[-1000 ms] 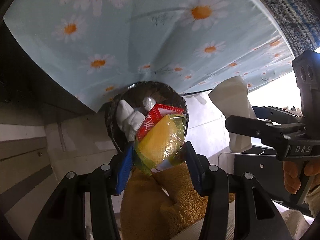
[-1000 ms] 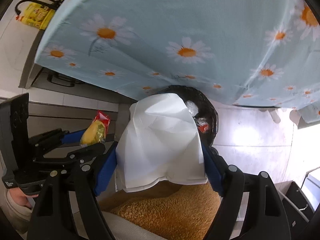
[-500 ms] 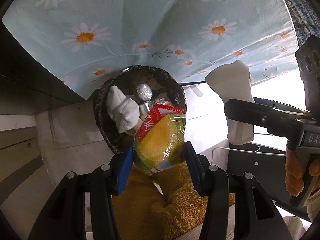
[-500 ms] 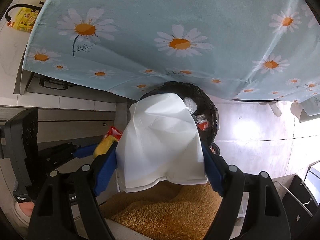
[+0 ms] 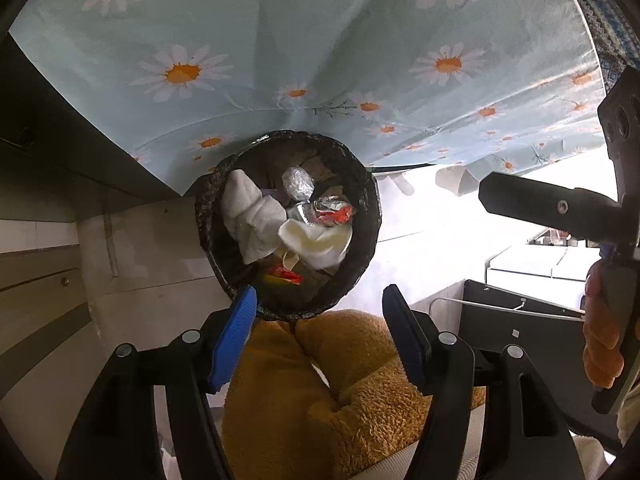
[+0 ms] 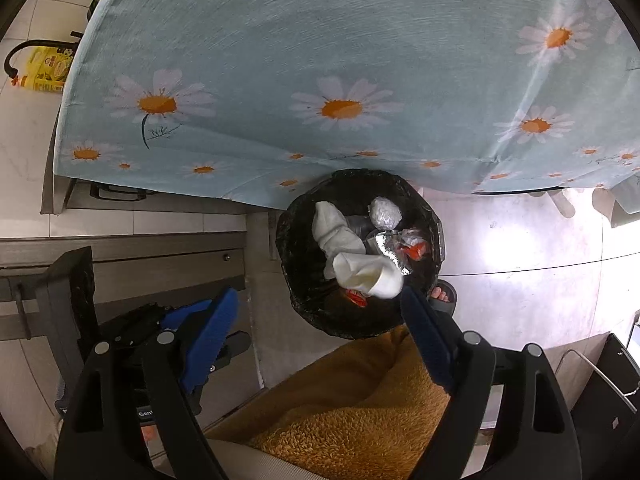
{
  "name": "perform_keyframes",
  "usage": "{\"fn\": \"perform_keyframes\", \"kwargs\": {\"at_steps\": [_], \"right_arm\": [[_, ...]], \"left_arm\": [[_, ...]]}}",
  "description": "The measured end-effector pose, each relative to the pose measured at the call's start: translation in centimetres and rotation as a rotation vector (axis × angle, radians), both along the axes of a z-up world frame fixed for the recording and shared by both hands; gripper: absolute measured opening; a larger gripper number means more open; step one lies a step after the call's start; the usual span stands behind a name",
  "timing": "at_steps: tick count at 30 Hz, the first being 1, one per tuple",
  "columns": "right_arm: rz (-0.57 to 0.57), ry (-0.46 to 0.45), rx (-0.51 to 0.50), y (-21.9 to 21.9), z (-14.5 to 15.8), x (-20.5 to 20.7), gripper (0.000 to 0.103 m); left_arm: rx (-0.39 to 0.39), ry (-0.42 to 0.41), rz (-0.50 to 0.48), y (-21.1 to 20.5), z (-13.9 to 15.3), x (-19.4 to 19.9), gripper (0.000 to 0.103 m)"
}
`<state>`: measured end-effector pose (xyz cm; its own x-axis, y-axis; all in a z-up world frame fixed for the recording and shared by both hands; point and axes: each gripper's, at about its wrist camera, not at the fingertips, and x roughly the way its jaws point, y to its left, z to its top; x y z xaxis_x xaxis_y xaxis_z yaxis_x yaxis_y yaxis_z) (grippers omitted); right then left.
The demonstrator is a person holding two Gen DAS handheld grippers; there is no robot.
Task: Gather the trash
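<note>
One bin [image 5: 366,200], two white wads [image 5: 250,216], perhaps two foil balls [image 5: 298,184].

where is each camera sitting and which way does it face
Left wrist: on the left gripper, aimed steeply down into the round black-lined trash bin; its blue-padded fingers, the person's orange fleece legs and the right hand show.
Right wrist: on the right gripper, aimed down at the same bin; the left gripper shows at lower left.
Both share the bin and the daisy-print tablecloth.

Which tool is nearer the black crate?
Right. The right tool hangs beside the black crate; the left tool sits further off, over the trash bin. Both jaws are opening, empty.
</note>
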<state>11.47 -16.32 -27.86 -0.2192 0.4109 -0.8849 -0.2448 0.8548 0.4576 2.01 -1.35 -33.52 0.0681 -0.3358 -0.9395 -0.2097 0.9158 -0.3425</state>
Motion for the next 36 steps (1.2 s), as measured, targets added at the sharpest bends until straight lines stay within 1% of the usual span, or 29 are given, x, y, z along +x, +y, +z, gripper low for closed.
{"fn": "perform_keyframes", "kwargs": {"at_steps": [5, 8, 11, 13, 16, 18, 23, 26, 29, 36], "right_arm": [[-0.024, 0.021, 0.022, -0.6, 0.6, 0.0, 0.083], [-0.036, 0.004, 0.028, -1.2, 1.9, 0.2, 0.083], [-0.042, -0.014, 0.031, -1.8, 3.3, 0.5, 0.083], [-0.044, -0.026, 0.040, -2.3, 4.4, 0.5, 0.083], [-0.039, -0.056, 0.060, -2.8, 6.5, 0.7, 0.083], [-0.022, -0.083, 0.078, -3.2, 8.1, 0.8, 0.083], [-0.011, -0.157, 0.141, -4.7, 12.4, 0.9, 0.083], [-0.009, -0.206, 0.178, -6.0, 14.8, 1.0, 0.083], [0.010, -0.272, 0.205, -7.0, 16.8, 1.1, 0.086], [0.028, -0.361, 0.261, -8.9, 20.3, 0.8, 0.086]], "left_arm": [[0.019, -0.010, 0.001, -0.1, 1.4, 0.2, 0.063], [0.025, -0.021, 0.007, -0.2, 2.6, 0.3, 0.063], [0.036, -0.033, 0.016, -0.4, 4.5, 0.6, 0.063], [0.049, -0.062, 0.014, -0.7, 6.3, 0.7, 0.063], [0.069, -0.089, 0.016, -1.0, 8.3, 0.9, 0.063], [0.086, -0.118, 0.021, -1.4, 10.2, 0.9, 0.063], [0.116, -0.176, 0.034, -2.3, 14.1, 0.7, 0.063], [0.150, -0.209, 0.059, -3.0, 16.5, 0.6, 0.063], [0.149, -0.236, 0.079, -3.6, 18.3, 0.5, 0.063], [0.193, -0.343, 0.093, -4.9, 23.5, 0.2, 0.063]]}}
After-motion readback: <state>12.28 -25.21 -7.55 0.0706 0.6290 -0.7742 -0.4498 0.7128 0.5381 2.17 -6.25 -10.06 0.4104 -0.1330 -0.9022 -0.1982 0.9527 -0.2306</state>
